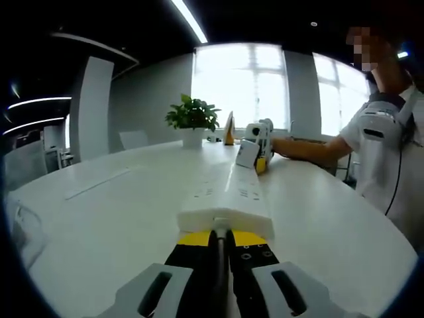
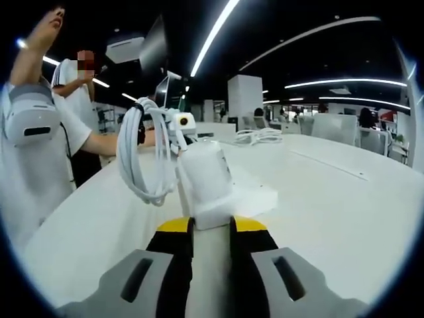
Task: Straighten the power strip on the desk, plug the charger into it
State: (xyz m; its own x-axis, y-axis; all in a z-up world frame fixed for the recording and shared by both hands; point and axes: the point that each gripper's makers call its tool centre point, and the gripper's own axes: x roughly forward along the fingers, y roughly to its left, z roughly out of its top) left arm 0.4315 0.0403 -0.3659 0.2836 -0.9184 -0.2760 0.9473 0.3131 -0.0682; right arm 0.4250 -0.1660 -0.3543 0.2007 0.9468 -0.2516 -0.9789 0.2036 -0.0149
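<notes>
A long white power strip (image 1: 228, 192) lies on the white table (image 1: 99, 218) and runs straight away from my left gripper (image 1: 222, 235), which is shut on its near end. At the strip's far end my right gripper (image 1: 262, 142) holds a white charger (image 1: 248, 152) just above it. In the right gripper view, the right gripper (image 2: 211, 228) is shut on the charger (image 2: 205, 179), whose white cable (image 2: 142, 156) hangs in a coil to the left. The charger stands over the power strip (image 2: 255, 195). The left gripper (image 2: 182, 121) shows beyond it.
A potted plant (image 1: 192, 119) and a small yellow object (image 1: 229, 129) stand at the table's far side. A person (image 1: 384, 146) sits at the table edge beside the strip. A loose white cable (image 2: 258, 136) lies further along the table. Office chairs (image 2: 338, 126) stand behind.
</notes>
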